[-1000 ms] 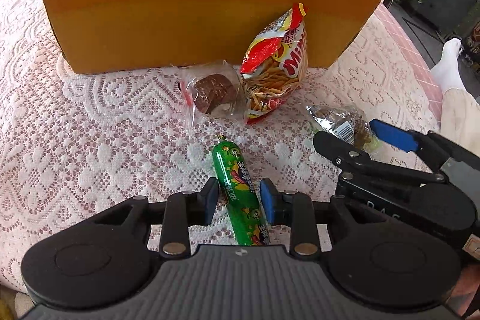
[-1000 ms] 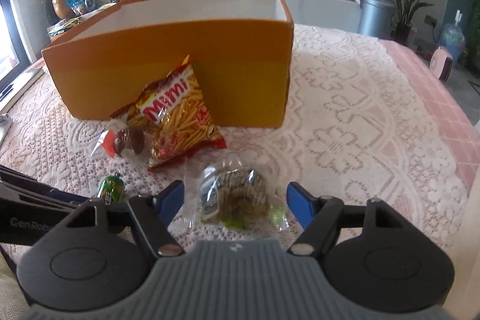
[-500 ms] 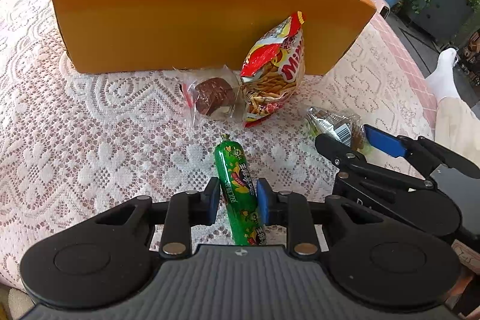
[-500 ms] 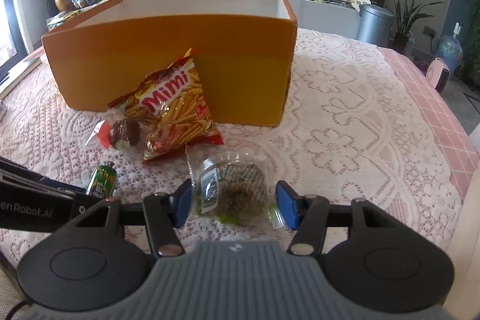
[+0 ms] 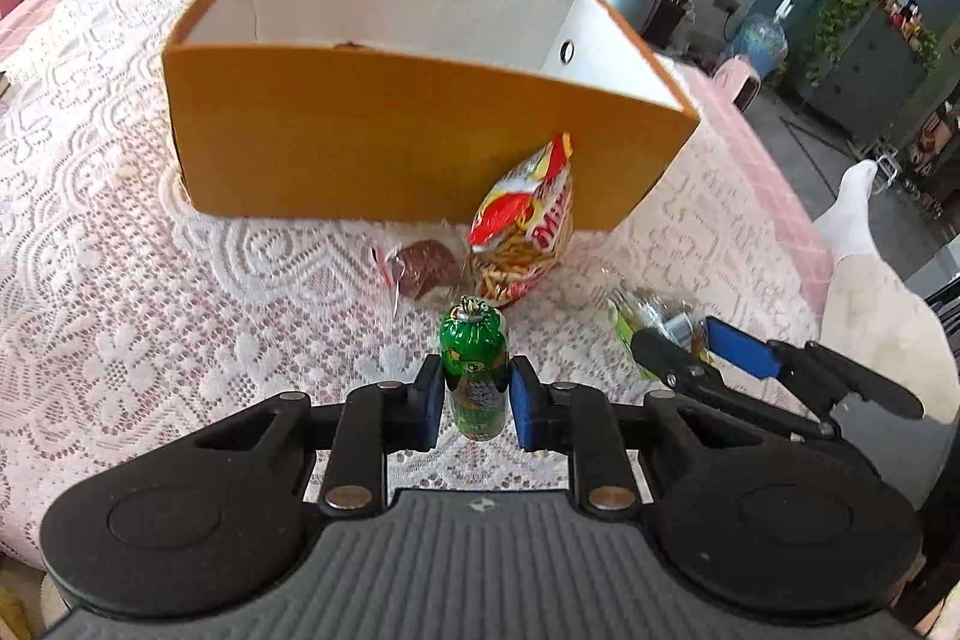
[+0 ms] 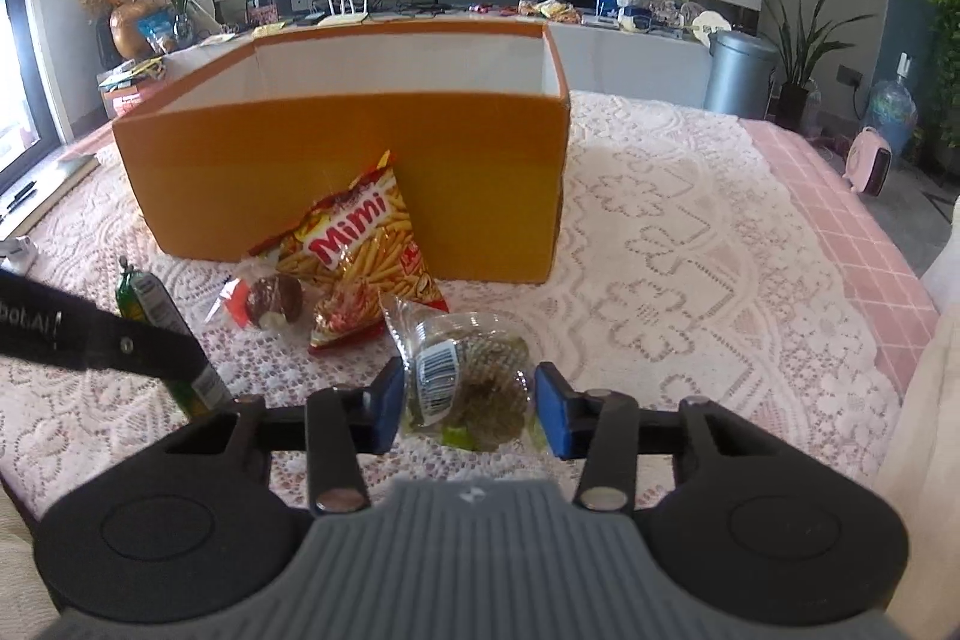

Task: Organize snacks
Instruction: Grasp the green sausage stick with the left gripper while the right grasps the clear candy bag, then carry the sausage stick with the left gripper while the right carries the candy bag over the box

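1. Left hand-held gripper (image 5: 470,403), lower centre of the left wrist view: jaws have just been closing and now pinch the green foil-wrapped sausage stick (image 5: 474,370), which stands tilted up between the blue pads.
2. Right hand-held gripper (image 6: 468,409), lower centre of the right wrist view: jaws have just been closing onto the clear plastic packet of dark dried snack with a barcode label (image 6: 465,379); the pads touch its sides, and the packet appears held.
3. Middle of both views, on the white lace cloth (image 5: 120,292) covering the bench: a round chocolate cake in clear wrap (image 5: 423,268) lies just beside a red-and-yellow "Mimi" bag of fried sticks (image 6: 360,250), which leans against the box.
4. Upper centre: the open orange cardboard box with white inside (image 5: 420,124); its floor is mostly hidden.
5. Step in hand, as judged: both picks made, carry beginning.
6. Next move calls for raising both items above the near wall, then releasing inside, keeping the grippers apart.
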Demonstrator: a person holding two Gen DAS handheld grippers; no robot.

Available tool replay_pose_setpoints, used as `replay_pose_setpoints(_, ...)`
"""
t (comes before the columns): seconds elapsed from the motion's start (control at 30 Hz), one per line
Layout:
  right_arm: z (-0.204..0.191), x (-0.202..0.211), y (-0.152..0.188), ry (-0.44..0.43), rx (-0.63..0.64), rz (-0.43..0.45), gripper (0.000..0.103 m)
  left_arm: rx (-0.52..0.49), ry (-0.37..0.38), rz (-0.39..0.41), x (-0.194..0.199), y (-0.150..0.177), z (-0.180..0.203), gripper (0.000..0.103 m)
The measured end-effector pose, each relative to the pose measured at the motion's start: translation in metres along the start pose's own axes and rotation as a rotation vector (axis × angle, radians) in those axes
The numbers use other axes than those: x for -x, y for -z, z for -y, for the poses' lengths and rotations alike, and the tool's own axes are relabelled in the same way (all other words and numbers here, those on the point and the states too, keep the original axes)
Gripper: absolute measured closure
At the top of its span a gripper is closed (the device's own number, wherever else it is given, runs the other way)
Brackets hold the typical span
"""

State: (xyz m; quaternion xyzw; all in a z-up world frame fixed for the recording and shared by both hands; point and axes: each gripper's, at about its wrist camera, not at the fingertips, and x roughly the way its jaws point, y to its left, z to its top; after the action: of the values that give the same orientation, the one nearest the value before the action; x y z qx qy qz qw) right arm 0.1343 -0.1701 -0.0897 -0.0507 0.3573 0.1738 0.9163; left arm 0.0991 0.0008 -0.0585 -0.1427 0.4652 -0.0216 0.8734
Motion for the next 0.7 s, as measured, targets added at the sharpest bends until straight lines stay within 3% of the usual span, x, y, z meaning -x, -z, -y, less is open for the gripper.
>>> replay_pose_setpoints(0.2, -0.003, 0.029, -0.003, -0.015, -0.004, 0.044, 0.060, 0.010, 0.012, 0.042, 0.026, -0.007, -0.004, 0.078)
replay_pose_setpoints(0.5, -0.004, 0.063, -0.029, -0.105, -0.051, 0.103, 0.060, 0.002, 0.028, 0.123, 0.063, -0.025, -0.003, 0.078)
replay_pose_setpoints(0.7, -0.006, 0.079, -0.053, -0.126, -0.036, 0.155, 0.061, -0.022, 0.045, 0.171, 0.065, -0.045, 0.020, 0.078)
